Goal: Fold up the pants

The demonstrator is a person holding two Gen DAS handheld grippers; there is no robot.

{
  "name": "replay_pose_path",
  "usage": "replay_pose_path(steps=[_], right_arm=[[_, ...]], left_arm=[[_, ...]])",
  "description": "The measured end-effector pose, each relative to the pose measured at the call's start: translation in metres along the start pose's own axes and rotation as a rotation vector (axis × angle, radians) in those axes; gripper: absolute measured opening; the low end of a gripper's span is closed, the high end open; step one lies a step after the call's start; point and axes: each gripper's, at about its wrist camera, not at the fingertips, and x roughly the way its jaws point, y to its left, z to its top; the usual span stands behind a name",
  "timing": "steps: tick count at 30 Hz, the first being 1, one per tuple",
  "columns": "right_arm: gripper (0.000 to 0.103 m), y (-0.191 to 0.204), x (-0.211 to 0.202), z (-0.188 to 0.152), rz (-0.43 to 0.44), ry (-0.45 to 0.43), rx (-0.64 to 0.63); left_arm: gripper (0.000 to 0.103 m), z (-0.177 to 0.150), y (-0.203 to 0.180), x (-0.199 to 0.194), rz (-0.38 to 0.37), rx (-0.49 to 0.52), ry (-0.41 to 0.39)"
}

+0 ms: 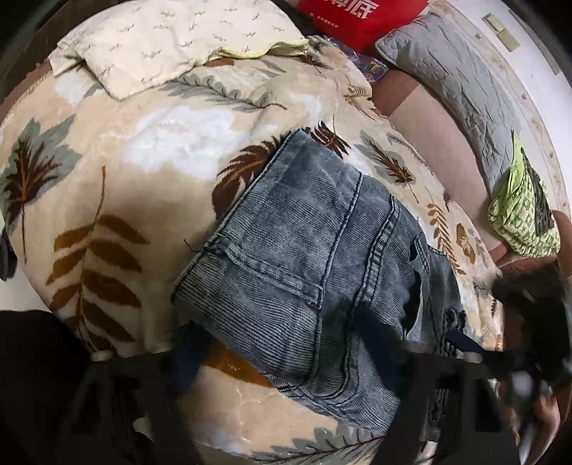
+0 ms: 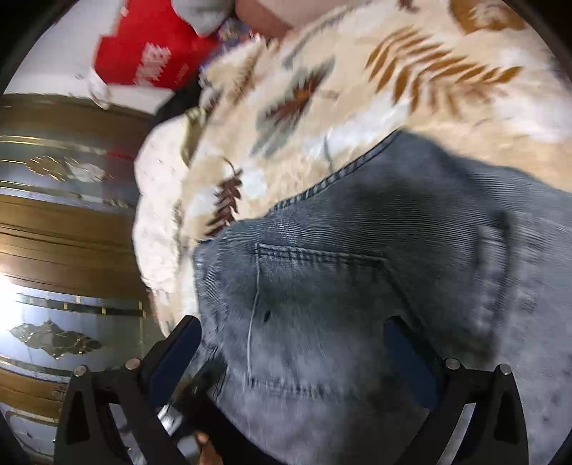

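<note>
A pair of washed grey-blue jeans (image 1: 307, 246) is seen lying folded on a cream fleece blanket (image 1: 107, 186) printed with brown and grey leaves, which covers the bed. In the left wrist view the back pocket and its double stitching face upward, and a ripped patch shows on the layer at the right edge of the bundle. The left gripper (image 1: 286, 357) is held low over the near end of the jeans with its fingers spread wide, one on each side of the denim, and nothing is pinched between them (motion blur softens their outlines). In the right wrist view the right gripper (image 2: 296, 343) is likewise held open, its dark blue pads set apart over the jeans (image 2: 375, 286), with the pocket seam lying just ahead of them; whether the pads touch the cloth cannot be told. Farther up the bed a pale patterned pillow (image 1: 171, 39), a red bag (image 1: 361, 18) with white lettering, a grey quilted pillow (image 1: 457, 82) and a folded green patterned cloth (image 1: 522, 207) are seen.
</note>
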Motion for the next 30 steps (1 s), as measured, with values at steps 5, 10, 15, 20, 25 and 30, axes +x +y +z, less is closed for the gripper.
replay_pose_path(steps=[5, 10, 15, 20, 25, 30], right_arm=[[0.103, -0.041, -0.076, -0.037, 0.033, -0.132, 0.026], [0.103, -0.109, -0.153, -0.068, 0.049, -0.312, 0.138], [0.103, -0.166, -0.192, -0.099, 0.102, -0.388, 0.226], [0.103, -0.203, -0.216, -0.119, 0.194, -0.466, 0.29], [0.103, -0.227, -0.249, -0.135, 0.236, -0.568, 0.319], [0.103, -0.249, -0.261, -0.148, 0.255, -0.605, 0.374]], left_arm=[[0.017, 0.005, -0.007, -0.003, 0.015, 0.002, -0.008], [0.014, 0.004, -0.046, -0.032, 0.032, 0.08, -0.122], [0.013, -0.011, -0.123, -0.063, 0.054, 0.297, -0.254], [0.012, -0.064, -0.218, -0.075, 0.035, 0.615, -0.338], [0.011, -0.139, -0.287, -0.054, -0.022, 0.853, -0.279], [0.016, -0.21, -0.313, 0.03, -0.008, 1.021, 0.006]])
